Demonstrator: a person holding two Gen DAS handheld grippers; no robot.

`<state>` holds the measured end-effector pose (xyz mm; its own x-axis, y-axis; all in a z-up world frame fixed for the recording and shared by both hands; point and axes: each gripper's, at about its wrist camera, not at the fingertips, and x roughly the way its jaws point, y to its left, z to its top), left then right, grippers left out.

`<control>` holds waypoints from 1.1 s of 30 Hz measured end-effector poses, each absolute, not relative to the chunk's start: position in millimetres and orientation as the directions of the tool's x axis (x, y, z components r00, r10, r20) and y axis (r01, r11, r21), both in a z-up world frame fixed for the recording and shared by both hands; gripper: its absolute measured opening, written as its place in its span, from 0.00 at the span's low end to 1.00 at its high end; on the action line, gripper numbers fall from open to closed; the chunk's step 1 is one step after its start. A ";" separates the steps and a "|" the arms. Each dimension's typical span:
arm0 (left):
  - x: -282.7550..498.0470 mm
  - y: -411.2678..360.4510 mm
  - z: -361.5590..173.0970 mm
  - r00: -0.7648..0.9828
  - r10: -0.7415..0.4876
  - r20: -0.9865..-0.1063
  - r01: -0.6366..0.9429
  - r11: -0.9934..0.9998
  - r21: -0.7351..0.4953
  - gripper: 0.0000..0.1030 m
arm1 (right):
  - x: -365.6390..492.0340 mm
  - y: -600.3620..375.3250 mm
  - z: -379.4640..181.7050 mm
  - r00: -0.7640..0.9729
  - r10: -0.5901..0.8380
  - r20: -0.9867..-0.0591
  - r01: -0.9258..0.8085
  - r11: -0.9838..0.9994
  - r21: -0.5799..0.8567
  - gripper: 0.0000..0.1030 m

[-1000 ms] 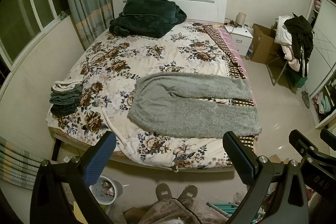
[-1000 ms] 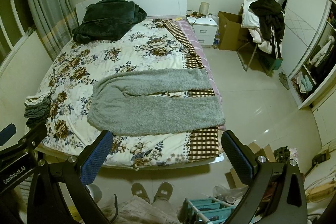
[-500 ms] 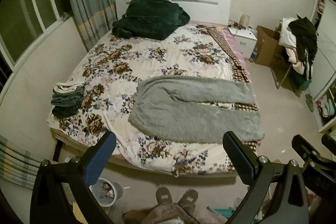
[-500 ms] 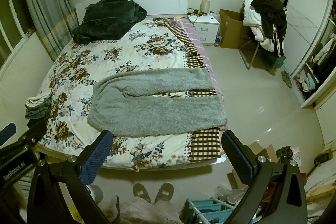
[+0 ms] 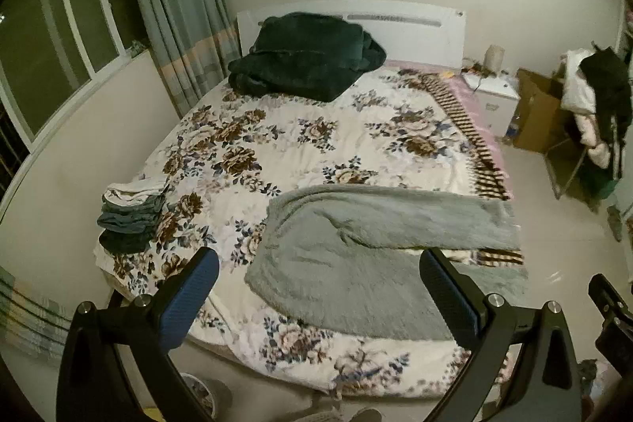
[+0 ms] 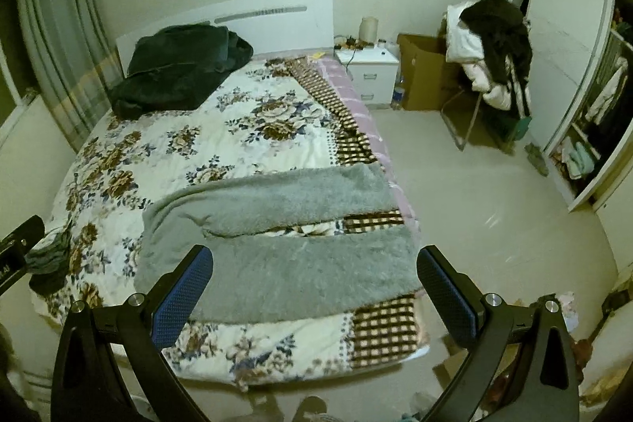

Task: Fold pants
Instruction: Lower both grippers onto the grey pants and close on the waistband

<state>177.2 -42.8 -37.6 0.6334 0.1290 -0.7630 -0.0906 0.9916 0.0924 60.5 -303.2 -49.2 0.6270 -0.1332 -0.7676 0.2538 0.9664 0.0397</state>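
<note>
Progress: nothing folded yet, as I judge it; the grey fleece pants [image 5: 379, 263] lie spread flat, both legs apart and side by side.
Pants position: across the near end of the bed [image 5: 300, 129], waistband toward the left, leg ends reaching the right edge.
Left hand-held gripper [image 5: 316, 291]: jaws wide apart, holding nothing, above the near edge of the bed, clear of the cloth.
Right hand-held gripper [image 6: 314, 283]: likewise spread wide and empty, hanging over the nearer leg.
Left to do: every fold, starting probably with one leg laid onto the other.
Around: stack of folded clothes [image 5: 132, 216] at the left bed edge; dark green blanket [image 5: 308, 56] by the headboard; both well apart from the pants.
Obstructions: none visible on the pants themselves.
</note>
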 end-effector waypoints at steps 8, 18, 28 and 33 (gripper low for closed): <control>319.3 -56.1 -125.3 0.542 0.139 -0.829 -0.036 0.989 0.142 1.00 | 242.9 -315.7 -150.6 0.553 -0.125 -0.823 0.230 0.973 0.007 1.00; 507.2 -96.0 -277.8 0.457 0.163 -0.875 0.112 0.965 0.238 1.00 | 468.0 -322.7 -332.5 0.390 -0.148 -0.909 0.154 0.984 -0.095 1.00; 619.4 -156.2 -462.5 0.302 0.188 -0.935 0.412 0.858 0.305 1.00 | 624.3 -328.2 -521.9 0.205 -0.176 -0.963 -0.089 0.976 -0.198 1.00; 656.3 -182.5 -529.3 0.207 0.188 -0.960 0.532 0.802 0.272 1.00 | 666.9 -324.0 -589.6 0.119 -0.191 -0.974 -0.221 0.952 -0.214 1.00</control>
